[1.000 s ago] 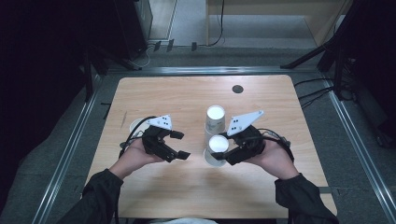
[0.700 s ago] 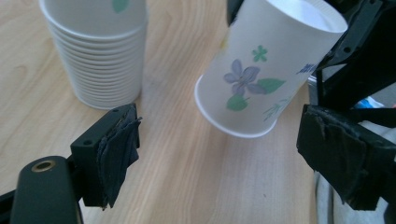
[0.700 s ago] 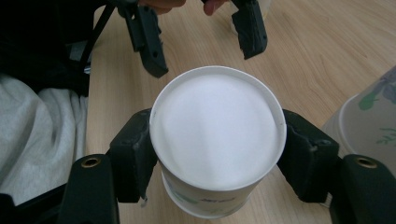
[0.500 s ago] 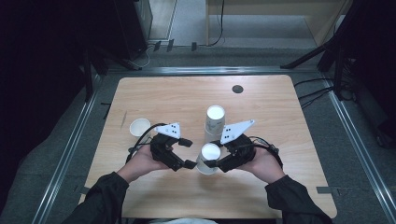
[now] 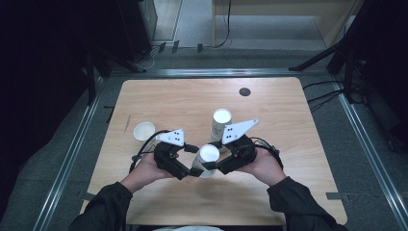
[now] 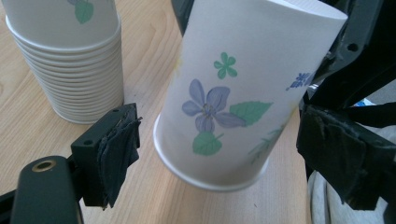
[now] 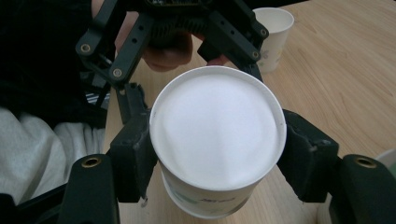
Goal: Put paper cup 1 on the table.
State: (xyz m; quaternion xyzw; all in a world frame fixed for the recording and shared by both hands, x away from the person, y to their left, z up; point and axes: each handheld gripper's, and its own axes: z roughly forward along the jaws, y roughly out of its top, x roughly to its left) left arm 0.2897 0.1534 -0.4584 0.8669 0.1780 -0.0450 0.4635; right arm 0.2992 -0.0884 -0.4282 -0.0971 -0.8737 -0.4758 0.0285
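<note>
Cups are the business at this table. Going from the left, a single paper cup stands alone with its mouth up, well apart from the work. Next come the left tongs, held in the person's left hand. In the left gripper view their jaws stand wide, one on each side of the flowered cup, and neither pad touches it. This cup is upside down and tilted, with its rim lifted off the wood on the near side. The right tongs hold it: in the right gripper view both jaws press against its wall just below the white bottom. A second rim shows under it there, so I think two cups are nested, but I cannot be sure.

Behind them stands the tall stack of cups, also upside down, just beside the right tongs.

Such a cup is very light and thin, I judge, and a hard squeeze would dent its wall. The rolled rim and the bottom ring are the stiff places, so the left tongs should take it low near the rim, gently, while the right keeps the top.

The far side of the held cup is hidden behind the tongs, and part of its print is hard to read.
</note>
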